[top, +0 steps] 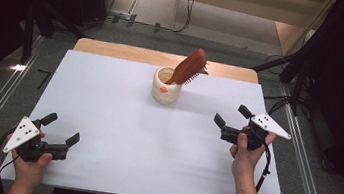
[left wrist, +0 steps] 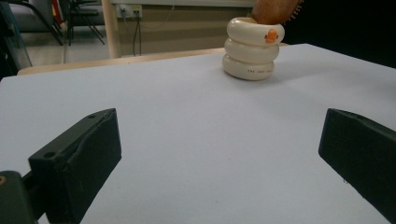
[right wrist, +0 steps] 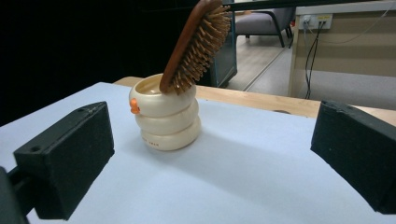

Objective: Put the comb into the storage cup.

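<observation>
Wooden brush [top: 189, 67] stands handle-down in a cream ringed cup [top: 167, 87] toward the far middle of the white worktop [top: 119, 135], its head tilted up and to the right. From the high view, the right gripper [top: 231, 119] sits nearer the cup, to its right and a little closer to the person, jaws apart and empty. The left gripper [top: 62, 129] rests well apart at the near left corner, jaws also open on nothing.

Left gripper view: the cup [left wrist: 252, 48] lies far ahead and right of centre, bare worktop between.

Right gripper view: the cup [right wrist: 164, 113] is ahead, left of centre between the open jaws, and the brush [right wrist: 196, 44] leans up and rightward, bristles facing this gripper. I judge the right hand better placed to reach it.

Beyond the worktop are grey floor, cables and dark stands.
</observation>
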Available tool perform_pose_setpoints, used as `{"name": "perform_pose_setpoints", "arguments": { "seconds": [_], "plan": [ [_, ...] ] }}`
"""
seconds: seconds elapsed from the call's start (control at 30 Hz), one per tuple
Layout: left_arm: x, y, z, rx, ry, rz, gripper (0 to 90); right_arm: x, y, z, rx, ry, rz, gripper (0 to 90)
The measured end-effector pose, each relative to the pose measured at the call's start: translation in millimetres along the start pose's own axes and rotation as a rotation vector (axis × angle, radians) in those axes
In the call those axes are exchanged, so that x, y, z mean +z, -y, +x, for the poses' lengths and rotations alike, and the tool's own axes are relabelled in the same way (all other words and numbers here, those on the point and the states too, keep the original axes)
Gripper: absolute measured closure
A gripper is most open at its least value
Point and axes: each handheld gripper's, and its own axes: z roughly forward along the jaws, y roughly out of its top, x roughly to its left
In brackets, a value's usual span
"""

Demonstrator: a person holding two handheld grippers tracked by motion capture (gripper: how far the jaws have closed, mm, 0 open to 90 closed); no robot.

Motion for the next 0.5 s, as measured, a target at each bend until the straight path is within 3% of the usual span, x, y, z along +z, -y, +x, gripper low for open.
{"name": "perform_pose_setpoints", "arguments": {
  "seconds": [0.5],
  "plan": [
    [0.4,0.4,0.1,0.000,-0.005,0.003,0.0,-29.1,24.9,-11.8,-0.016,0.038,0.003,0.0]
  ]
}}
